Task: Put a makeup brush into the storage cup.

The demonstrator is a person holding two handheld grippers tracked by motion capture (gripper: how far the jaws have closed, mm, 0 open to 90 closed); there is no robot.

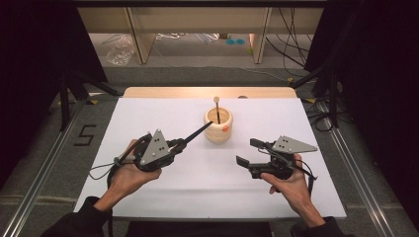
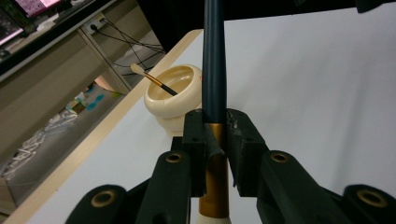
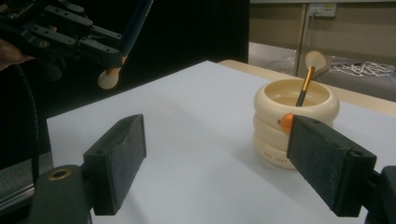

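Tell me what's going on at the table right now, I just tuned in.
A person holds a gripper in each hand over a white table. The left gripper is shut on a dark-handled makeup brush, its handle pointing toward the cream ringed holder near the table's far middle. Another brush already stands in that holder, bristles up. The right gripper is open and holds nothing, facing the holder from the other side.

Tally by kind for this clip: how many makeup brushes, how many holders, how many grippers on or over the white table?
Makeup brushes: 2, one standing in the cream holder, one clamped in the left gripper by its gold ferrule
Cream ringed holder: 1
Grippers: 2, the left gripper and the right gripper, jaws apart with nothing between them
Total: 5
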